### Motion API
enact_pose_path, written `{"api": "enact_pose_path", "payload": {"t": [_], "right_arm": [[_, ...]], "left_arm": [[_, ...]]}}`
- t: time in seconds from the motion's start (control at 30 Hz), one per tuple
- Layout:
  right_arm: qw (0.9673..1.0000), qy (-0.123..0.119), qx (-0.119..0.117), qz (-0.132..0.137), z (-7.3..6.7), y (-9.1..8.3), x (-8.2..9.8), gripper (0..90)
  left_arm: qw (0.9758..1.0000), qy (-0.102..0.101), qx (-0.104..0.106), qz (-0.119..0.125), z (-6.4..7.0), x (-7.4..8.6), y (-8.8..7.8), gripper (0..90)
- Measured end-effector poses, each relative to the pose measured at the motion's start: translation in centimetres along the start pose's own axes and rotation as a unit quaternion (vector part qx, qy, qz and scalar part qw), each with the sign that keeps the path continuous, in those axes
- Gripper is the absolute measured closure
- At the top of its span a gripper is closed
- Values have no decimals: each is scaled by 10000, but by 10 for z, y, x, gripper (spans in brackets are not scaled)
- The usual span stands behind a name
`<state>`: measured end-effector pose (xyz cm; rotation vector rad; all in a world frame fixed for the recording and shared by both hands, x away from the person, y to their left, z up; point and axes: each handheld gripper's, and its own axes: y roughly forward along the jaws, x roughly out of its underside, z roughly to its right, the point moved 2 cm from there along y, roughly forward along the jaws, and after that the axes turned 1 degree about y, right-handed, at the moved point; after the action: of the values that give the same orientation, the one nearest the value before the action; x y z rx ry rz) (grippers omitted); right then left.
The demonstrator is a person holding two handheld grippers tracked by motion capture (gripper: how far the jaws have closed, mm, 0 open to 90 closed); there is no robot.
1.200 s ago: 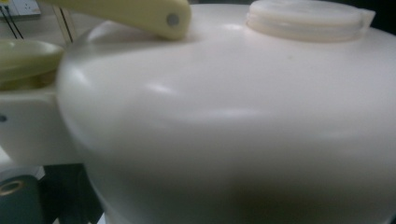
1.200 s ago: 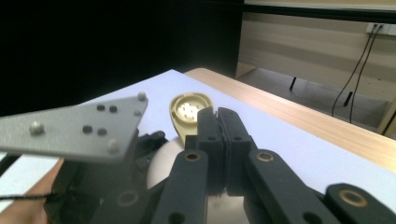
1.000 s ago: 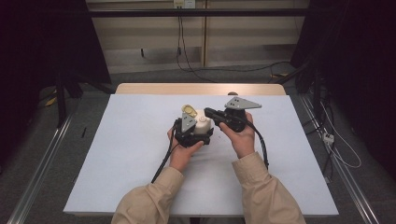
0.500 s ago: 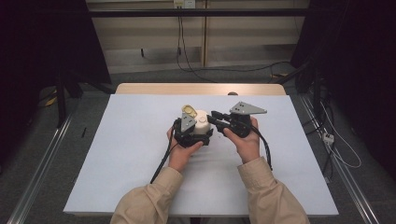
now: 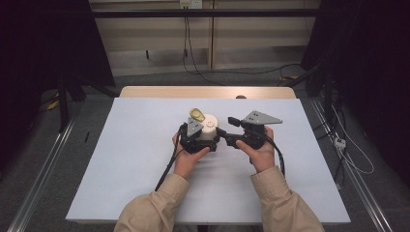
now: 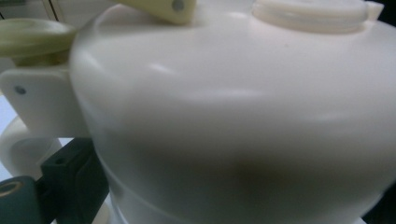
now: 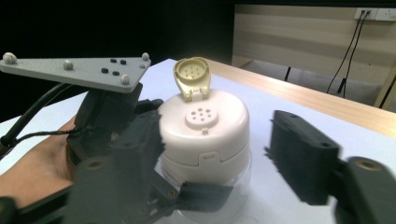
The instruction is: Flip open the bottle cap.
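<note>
A clear shaker jar with a cream lid [image 5: 209, 128] stands at the table's middle. Its yellowish flip cap [image 5: 197, 114] is tipped up, baring the sprinkle holes [image 7: 201, 116]. My left gripper [image 5: 198, 140] is shut on the jar's clear body, one jaw showing low at its front in the right gripper view. The left gripper view has the lid [image 6: 233, 116] pressed close against the camera. My right gripper [image 5: 226, 131] is open just right of the jar, its two jaws spread apart and pointing at it without touching.
The white table sheet [image 5: 121, 159] has free room on all sides of the hands. A wooden table edge [image 5: 208, 92] runs along the back. Cables trail from both grippers toward the person's sleeves.
My right gripper has drawn back a little to the right and toward the person, away from the lid. The left gripper and the jar have stayed put.
</note>
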<state>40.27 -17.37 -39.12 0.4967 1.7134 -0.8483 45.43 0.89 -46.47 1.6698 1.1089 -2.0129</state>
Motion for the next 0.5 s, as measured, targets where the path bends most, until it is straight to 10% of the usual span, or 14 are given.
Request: {"api": "enact_pose_path", "payload": {"t": [0.5], "right_arm": [[9996,225,155,36,5,-13,16,135]], "left_arm": [[9996,46,153,-235,-1,-2,-8,36]]}}
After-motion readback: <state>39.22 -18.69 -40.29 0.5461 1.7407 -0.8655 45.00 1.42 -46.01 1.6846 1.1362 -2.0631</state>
